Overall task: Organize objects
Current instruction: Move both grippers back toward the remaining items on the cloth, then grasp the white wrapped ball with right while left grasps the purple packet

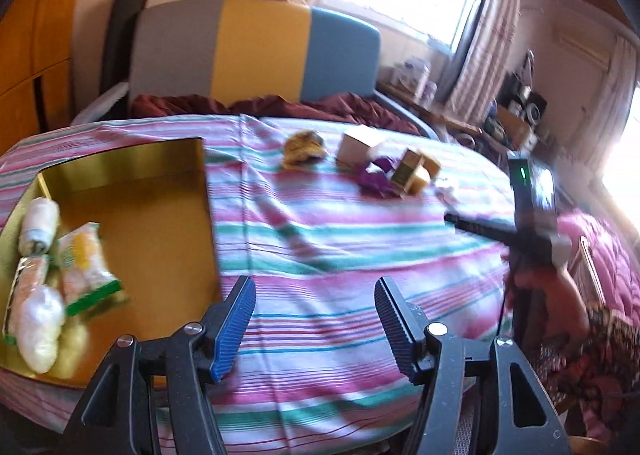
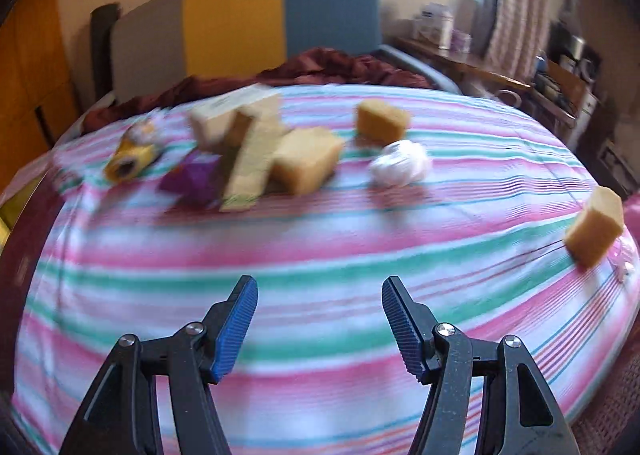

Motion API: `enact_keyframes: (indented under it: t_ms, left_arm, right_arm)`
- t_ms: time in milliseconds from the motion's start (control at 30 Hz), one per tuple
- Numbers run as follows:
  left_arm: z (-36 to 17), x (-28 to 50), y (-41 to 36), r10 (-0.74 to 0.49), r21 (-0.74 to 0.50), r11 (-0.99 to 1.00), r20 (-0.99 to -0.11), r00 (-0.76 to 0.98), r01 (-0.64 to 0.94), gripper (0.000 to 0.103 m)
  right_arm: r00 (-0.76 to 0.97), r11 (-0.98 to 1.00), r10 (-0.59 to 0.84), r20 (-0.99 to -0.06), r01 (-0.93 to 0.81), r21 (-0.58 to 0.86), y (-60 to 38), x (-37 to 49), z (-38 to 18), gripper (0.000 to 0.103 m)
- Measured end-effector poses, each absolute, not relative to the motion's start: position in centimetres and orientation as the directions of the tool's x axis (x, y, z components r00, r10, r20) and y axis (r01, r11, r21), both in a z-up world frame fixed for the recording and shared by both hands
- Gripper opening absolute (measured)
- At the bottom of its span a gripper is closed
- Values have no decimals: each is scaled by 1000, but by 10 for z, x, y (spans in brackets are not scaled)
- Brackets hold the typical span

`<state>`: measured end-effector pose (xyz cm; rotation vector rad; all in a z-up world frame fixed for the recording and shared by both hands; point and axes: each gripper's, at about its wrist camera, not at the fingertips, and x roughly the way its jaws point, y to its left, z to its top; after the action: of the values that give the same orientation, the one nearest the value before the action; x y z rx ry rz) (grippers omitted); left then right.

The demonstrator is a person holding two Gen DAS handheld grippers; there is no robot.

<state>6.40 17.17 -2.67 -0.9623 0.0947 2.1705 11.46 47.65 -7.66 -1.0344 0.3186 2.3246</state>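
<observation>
A gold tray (image 1: 160, 251) lies on the striped bedspread at left and holds several wrapped snack packets (image 1: 86, 267) along its left side. My left gripper (image 1: 316, 295) is open and empty, just right of the tray's near corner. My right gripper (image 2: 319, 295) is open and empty above the bedspread; it also shows in the left wrist view (image 1: 532, 211). Ahead of it lie loose items: a yellow roll (image 2: 130, 159), a purple wrapper (image 2: 192, 179), beige boxes (image 2: 248, 143), yellow blocks (image 2: 306, 163) (image 2: 380, 121) (image 2: 596, 227) and a white wad (image 2: 400, 163).
The striped bedspread (image 2: 320, 239) covers a bed with a grey, yellow and blue headboard (image 1: 256, 51). A dark red blanket (image 1: 280, 105) is bunched at the head. A cluttered desk (image 1: 516, 115) stands at the right under the window.
</observation>
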Motion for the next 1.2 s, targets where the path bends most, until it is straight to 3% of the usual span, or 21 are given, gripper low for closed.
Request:
enact_keyframes:
  t_ms: [400, 567, 633, 800, 900, 1200]
  left_arm:
    - [-42, 67, 208, 588, -207, -691, -719, -372, -693, 63]
    - [-45, 66, 214, 573, -190, -691, -732, -369, -697, 63]
    - [-47, 65, 217, 568, -188, -693, -737, -366, -696, 63]
    - [-48, 57, 229, 570, -205, -691, -744, -349, -693, 63]
    - [-45, 53, 237, 582, -228, -689, -740, -338, -688, 63]
    - [-37, 23, 278, 584, -236, -706, -728, -359, -668, 64]
  right_arm:
    - [-524, -677, 412, -746, -724, 134, 594, 88, -73, 71]
    - [-523, -679, 422, -741, -724, 124, 611, 64, -81, 71]
    - [-512, -685, 421, -749, -721, 108, 614, 58, -87, 66]
    - [-504, -690, 401, -765, -715, 109, 616, 54, -97, 39]
    - [-518, -691, 402, -755, -713, 121, 614, 59, -97, 33]
    - [-533, -712, 412, -739, -695, 104, 594, 79, -93, 31]
